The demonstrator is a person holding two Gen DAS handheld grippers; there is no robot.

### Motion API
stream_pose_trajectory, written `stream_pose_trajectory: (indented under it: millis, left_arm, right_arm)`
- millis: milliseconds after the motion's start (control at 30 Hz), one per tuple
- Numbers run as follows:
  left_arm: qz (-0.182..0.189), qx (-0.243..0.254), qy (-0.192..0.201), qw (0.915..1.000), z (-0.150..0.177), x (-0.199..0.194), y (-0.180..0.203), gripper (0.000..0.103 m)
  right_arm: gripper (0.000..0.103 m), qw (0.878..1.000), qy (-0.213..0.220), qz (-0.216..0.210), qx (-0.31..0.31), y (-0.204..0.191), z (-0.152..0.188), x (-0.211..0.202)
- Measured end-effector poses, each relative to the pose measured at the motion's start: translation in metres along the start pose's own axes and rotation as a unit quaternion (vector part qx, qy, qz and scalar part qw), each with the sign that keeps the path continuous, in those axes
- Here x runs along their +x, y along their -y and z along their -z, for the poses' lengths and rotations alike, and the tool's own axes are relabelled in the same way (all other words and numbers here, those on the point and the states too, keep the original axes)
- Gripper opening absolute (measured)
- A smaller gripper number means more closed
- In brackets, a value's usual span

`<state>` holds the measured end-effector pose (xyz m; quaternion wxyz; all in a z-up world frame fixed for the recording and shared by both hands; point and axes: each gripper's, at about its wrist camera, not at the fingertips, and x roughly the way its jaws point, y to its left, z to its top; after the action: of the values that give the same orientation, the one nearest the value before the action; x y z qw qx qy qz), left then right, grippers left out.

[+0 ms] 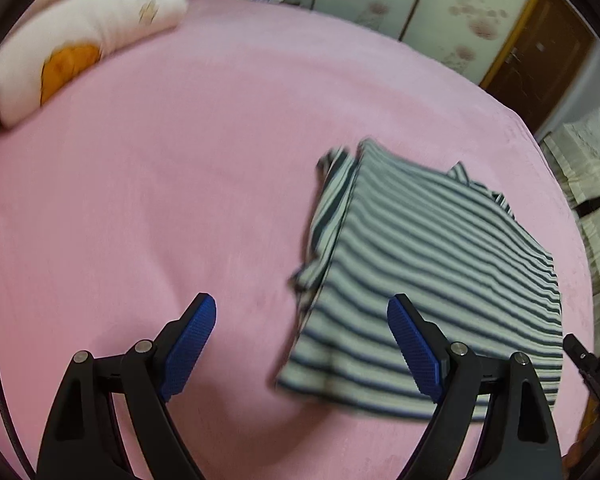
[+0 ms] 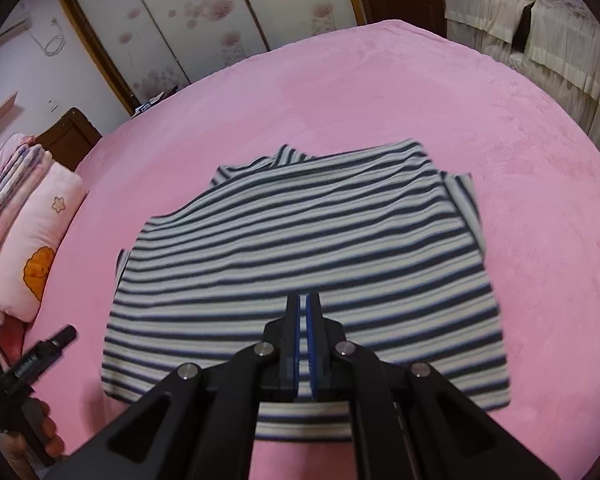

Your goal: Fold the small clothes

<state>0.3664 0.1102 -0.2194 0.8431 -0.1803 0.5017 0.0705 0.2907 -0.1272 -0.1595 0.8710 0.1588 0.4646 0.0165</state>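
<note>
A small navy-and-white striped shirt (image 1: 428, 264) lies flat on the pink bedspread (image 1: 160, 184), sleeves folded in. It also shows in the right wrist view (image 2: 300, 240). My left gripper (image 1: 302, 312) is open and empty, hovering over the shirt's near left corner. My right gripper (image 2: 303, 300) is shut above the shirt's lower hem; nothing shows between its blue pads (image 2: 312, 328). The left gripper's body shows at the lower left of the right wrist view (image 2: 36, 360).
A white-and-pink pillow (image 1: 80, 40) with an orange print lies at the head of the bed, also in the right wrist view (image 2: 36, 248). Floral sliding wardrobe doors (image 2: 204, 12) stand behind. A cream covered piece of furniture (image 2: 548, 40) stands beside the bed.
</note>
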Motion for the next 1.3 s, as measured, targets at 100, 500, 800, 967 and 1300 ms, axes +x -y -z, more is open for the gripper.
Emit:
stream_pose_trajectory:
  millis: [100, 500, 800, 967, 1300]
  left_arm:
    - [0.018, -0.031, -0.03, 0.9989, 0.017, 0.014, -0.013, 0.087]
    - [0.1, -0.123, -0.07, 0.9849, 0.061, 0.043, -0.035, 0.087]
    - [0.115, -0.147, -0.066, 0.9802, 0.061, 0.05, -0.033, 0.087]
    - [0.142, -0.163, -0.065, 0.9741, 0.063, 0.054, -0.036, 0.087]
    - [0.205, -0.182, -0.029, 0.9613, 0.059, 0.077, -0.029, 0.09]
  right_arm:
    - [0.003, 1.0, -0.01, 0.0, -0.008, -0.011, 0.013, 0.006]
    - [0.003, 0.998, -0.032, -0.021, -0.04, -0.048, 0.042, 0.017]
    - [0.003, 0.997, -0.035, -0.027, -0.062, -0.063, 0.045, 0.017]
    - [0.003, 0.997, -0.04, -0.031, -0.063, -0.067, 0.046, 0.02]
    - [0.003, 0.996, -0.037, -0.038, -0.076, -0.075, 0.049, 0.026]
